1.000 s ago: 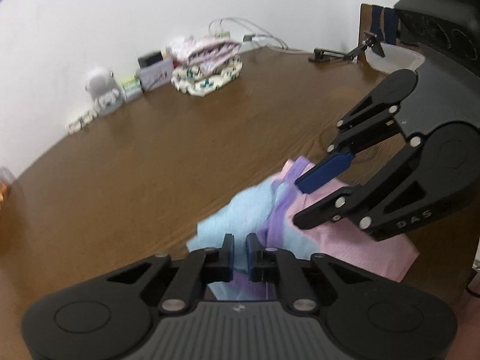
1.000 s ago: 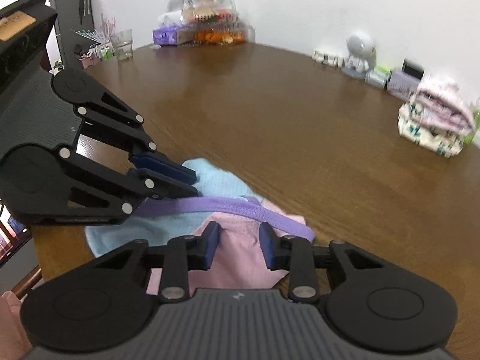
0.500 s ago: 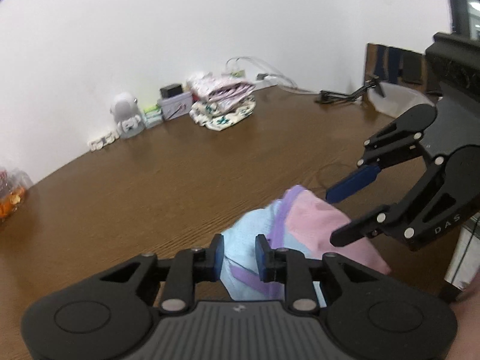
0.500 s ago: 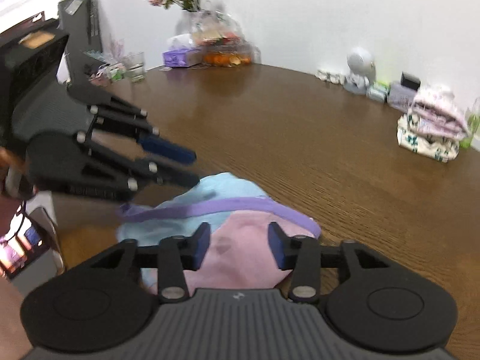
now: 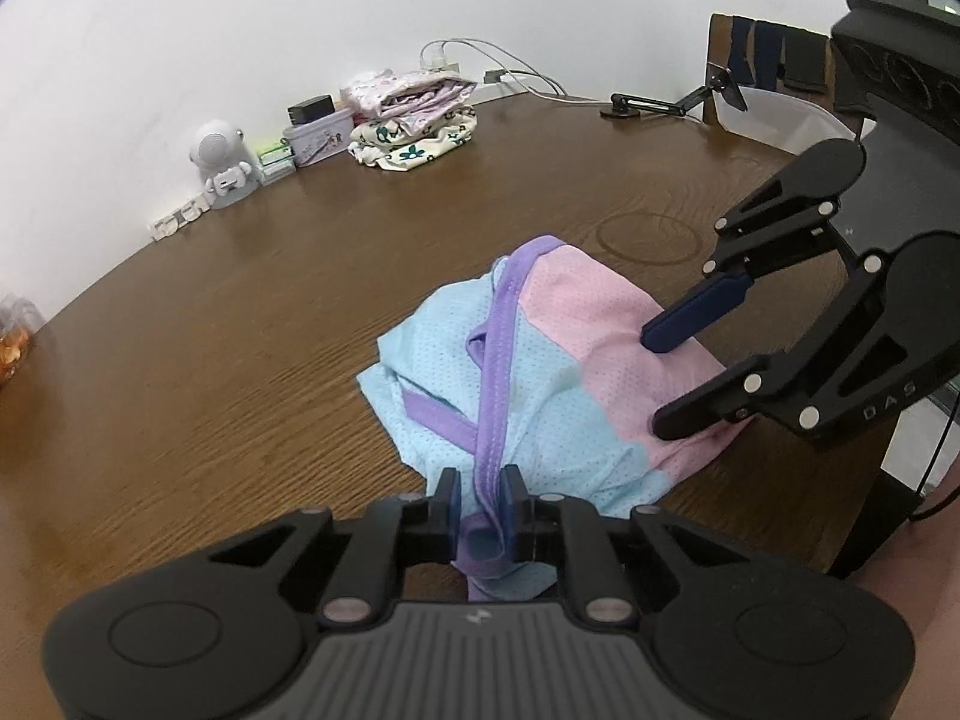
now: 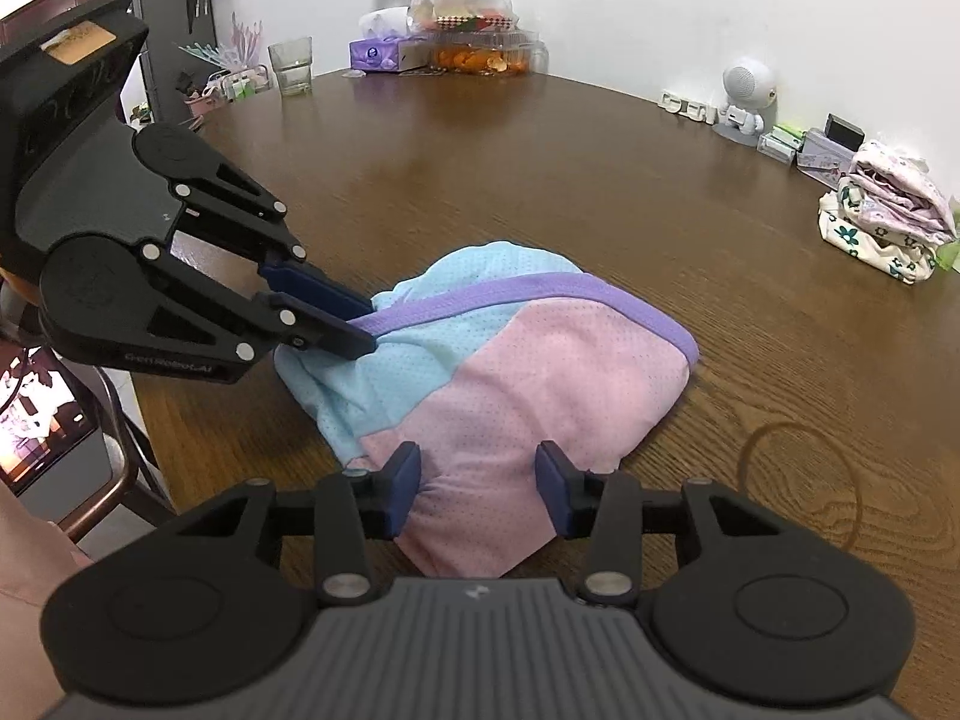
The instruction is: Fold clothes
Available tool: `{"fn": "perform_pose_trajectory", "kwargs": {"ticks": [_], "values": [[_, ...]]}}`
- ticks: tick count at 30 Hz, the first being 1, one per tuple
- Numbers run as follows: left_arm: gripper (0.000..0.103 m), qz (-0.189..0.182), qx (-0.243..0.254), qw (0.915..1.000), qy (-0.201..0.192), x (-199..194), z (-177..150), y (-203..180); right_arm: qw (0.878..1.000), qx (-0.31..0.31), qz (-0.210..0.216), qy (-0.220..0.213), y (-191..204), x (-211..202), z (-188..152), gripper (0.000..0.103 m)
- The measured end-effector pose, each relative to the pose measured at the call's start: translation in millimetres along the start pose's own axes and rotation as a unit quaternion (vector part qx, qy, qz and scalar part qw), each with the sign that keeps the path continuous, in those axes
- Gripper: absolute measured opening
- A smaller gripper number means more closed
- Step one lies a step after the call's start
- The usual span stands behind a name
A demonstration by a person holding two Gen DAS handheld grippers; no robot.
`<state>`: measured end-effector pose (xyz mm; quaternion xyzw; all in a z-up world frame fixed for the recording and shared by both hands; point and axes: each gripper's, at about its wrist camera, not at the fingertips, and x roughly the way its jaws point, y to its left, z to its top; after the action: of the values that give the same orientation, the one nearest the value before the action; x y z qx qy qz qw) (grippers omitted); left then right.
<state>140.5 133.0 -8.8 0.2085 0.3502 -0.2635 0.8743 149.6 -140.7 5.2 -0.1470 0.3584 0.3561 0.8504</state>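
Note:
A mesh garment [image 5: 528, 384] in light blue and pink, trimmed with a purple band, lies bunched on the brown table [image 5: 270, 312]. My left gripper [image 5: 480, 498] is at its blue end, and its jaws are closing on the purple band, which is pinched between the pads. In the right wrist view the left gripper [image 6: 360, 330] grips that band at the garment's [image 6: 510, 372] left side. My right gripper [image 6: 480, 480] is at the pink end. Its jaws stand apart and are closing a little, with pink cloth lying between them. The left wrist view shows the right gripper [image 5: 666, 372] over the pink part.
A pile of folded clothes [image 5: 414, 126] sits at the table's far side, next to a white figurine [image 5: 219, 162] and small boxes. A glass [image 6: 291, 66], a tissue box [image 6: 375, 54] and food packs stand far left. A chair [image 5: 768, 72] is beyond the table's right edge.
Both grippers have drawn back toward the near edge and the garment has bunched up. The right jaws stand wider than a second ago. The left jaws now pinch the purple band.

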Motion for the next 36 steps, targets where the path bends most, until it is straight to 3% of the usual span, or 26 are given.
{"fn": "perform_pose_trajectory", "kwargs": {"ticks": [2, 4, 5, 6, 8, 9, 10, 11, 12, 15, 23, 36], "values": [[0.015, 0.005, -0.001, 1.0, 0.0, -3, 1, -2, 1.0, -0.003, -0.006, -0.002, 3, -1, -1, 0.043], [0.024, 0.012, -0.007, 0.9999, -0.008, -9, 5, -1, 1.0, 0.007, -0.005, -0.004, 1, -6, -1, 0.045], [0.041, 0.018, -0.013, 0.9996, -0.016, -16, 7, 0, 1.0, 0.019, -0.006, -0.01, -1, -11, -1, 0.052], [0.058, 0.023, -0.019, 0.9992, -0.027, -22, 8, 1, 0.999, 0.031, -0.007, -0.016, -3, -17, 0, 0.065], [0.078, 0.033, -0.034, 0.9975, -0.052, -37, 8, 2, 0.998, 0.051, -0.019, -0.027, -6, -31, -1, 0.082], [0.09, 0.037, -0.044, 0.9963, -0.063, -44, 7, 2, 0.997, 0.061, -0.026, -0.033, -8, -38, -1, 0.083], [0.094, 0.04, -0.057, 0.9949, -0.073, -50, 6, 1, 0.996, 0.072, -0.03, -0.038, -9, -45, -3, 0.085], [0.097, 0.044, -0.07, 0.9932, -0.082, -56, 5, 1, 0.995, 0.087, -0.031, -0.04, -12, -49, -4, 0.094], [0.098, 0.044, -0.081, 0.9919, -0.087, -61, 4, 0, 0.993, 0.102, -0.031, -0.041, -14, -54, -6, 0.103], [0.103, 0.045, -0.119, 0.9876, -0.092, -70, 1, -6, 0.989, 0.134, -0.036, -0.048, -17, -65, -14, 0.103], [0.103, 0.047, -0.223, 0.9706, -0.078, -68, -11, -21, 0.975, 0.209, -0.056, -0.054, -11, -70, -31, 0.103], [0.103, 0.053, -0.242, 0.9665, -0.066, -67, -11, -26, 0.97, 0.232, -0.048, -0.055, -8, -67, -38, 0.103]]}}
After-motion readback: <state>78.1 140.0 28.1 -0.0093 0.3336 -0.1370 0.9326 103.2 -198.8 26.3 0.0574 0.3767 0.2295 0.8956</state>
